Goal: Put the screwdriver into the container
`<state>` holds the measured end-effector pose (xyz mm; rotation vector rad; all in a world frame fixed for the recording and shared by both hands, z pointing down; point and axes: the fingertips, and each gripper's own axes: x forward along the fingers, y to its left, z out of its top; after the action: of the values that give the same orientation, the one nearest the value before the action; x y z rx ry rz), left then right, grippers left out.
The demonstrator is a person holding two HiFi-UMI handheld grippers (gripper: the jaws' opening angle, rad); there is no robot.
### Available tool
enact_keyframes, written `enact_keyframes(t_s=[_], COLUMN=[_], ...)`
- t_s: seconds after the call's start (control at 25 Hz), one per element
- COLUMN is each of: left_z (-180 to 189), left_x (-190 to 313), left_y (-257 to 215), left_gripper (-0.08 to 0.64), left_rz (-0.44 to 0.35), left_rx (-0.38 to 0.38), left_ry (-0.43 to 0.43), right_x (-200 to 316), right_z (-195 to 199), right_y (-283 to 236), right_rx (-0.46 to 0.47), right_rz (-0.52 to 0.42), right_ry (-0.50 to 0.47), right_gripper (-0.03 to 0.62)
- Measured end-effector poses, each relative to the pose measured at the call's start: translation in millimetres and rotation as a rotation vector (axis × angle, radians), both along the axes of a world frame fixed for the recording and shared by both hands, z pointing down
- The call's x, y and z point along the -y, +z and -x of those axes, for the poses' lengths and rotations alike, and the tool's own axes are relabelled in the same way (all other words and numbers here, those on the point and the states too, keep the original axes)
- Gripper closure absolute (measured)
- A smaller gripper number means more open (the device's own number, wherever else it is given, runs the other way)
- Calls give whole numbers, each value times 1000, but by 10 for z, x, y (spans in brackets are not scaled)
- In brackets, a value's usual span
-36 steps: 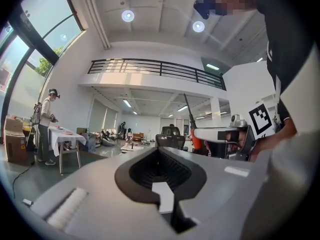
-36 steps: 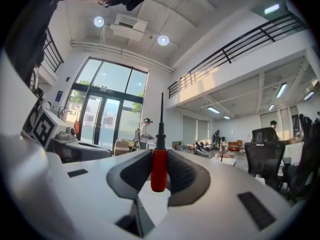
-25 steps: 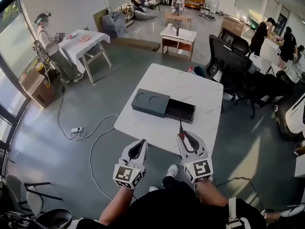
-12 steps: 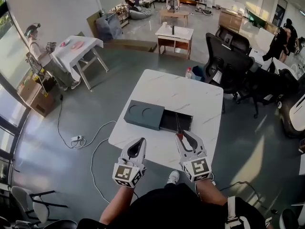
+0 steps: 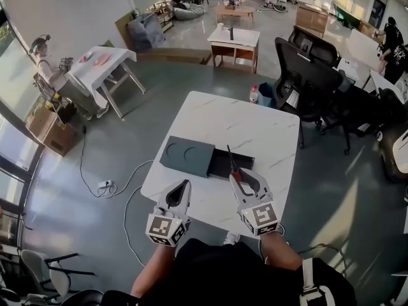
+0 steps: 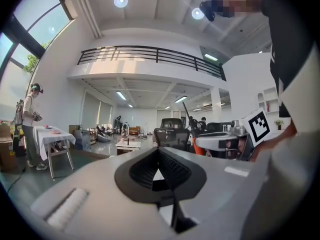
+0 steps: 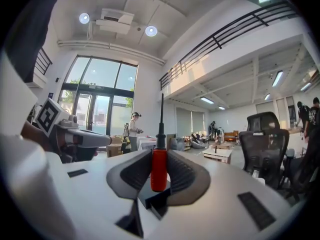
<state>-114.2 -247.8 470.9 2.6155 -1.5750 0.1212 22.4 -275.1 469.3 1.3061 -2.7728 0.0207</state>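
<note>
A dark grey container (image 5: 187, 155) with two round recesses in its lid lies on the white marble table (image 5: 261, 132). Its drawer (image 5: 241, 165) is pulled out to the right. My right gripper (image 5: 234, 178) is shut on the screwdriver (image 5: 230, 160) just in front of the drawer, shaft pointing away over it. In the right gripper view the red handle (image 7: 159, 169) sits clamped between the pads, black shaft upright. My left gripper (image 5: 182, 186) hovers at the table's near edge, left of the right one. Nothing is between its shut jaws (image 6: 159, 152).
A black office chair (image 5: 307, 80) stands beyond the table's far right corner, a red-capped bottle (image 5: 254, 94) beside it. A cable with a power strip (image 5: 104, 185) runs over the floor at the left. A person (image 5: 42, 59) stands by a folding table (image 5: 102, 62) far left.
Both grippers have come forward towards the container, which now lies closer in view. The screwdriver's shaft now reaches over the open drawer. The right grip has not changed.
</note>
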Motion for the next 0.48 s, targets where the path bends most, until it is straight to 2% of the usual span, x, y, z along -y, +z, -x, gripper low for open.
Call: enact_keyframes(t_s=[0.2,0.48], left_z=[48,-39], left_x=[184,483], left_y=[74,263], left_gripper=[551,551], left_rz=[14,41], left_rx=[1,-31], left_ry=[-11,53], right_x=[85,330], right_z=[-92,-69], right_y=[61,266], right_rx=[15,-75], right_rz=[23,40], right_ry=[9,38], right_gripper=[495,495])
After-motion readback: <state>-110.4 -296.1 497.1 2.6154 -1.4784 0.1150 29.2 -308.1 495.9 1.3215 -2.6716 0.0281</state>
